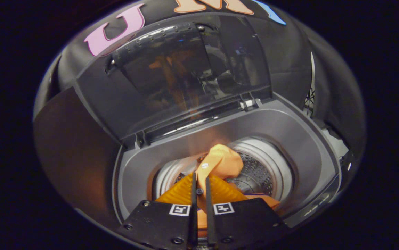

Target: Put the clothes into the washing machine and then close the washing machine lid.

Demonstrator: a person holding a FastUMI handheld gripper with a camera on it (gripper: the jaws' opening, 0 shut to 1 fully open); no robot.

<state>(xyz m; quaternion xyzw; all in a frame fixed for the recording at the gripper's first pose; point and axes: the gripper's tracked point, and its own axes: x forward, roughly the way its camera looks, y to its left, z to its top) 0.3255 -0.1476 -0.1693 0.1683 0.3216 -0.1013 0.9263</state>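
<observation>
My gripper [200,180] is shut on an orange garment [220,161], with a fold of the cloth pinched between both fingers. The cloth bunches up just ahead of the fingertips and hangs over the steel drum [262,170] of the top-loading washing machine [290,135]. More orange cloth hangs below the fingers on the right. The machine's lid [185,73] stands raised behind the drum opening, its dark window reflecting the orange cloth.
The grey rim [137,173] of the washer's opening rings the drum on all sides. The lid's hinge [250,103] sits at the back edge. A dark side panel [71,152] stands left of the machine. Black cloth wall behind.
</observation>
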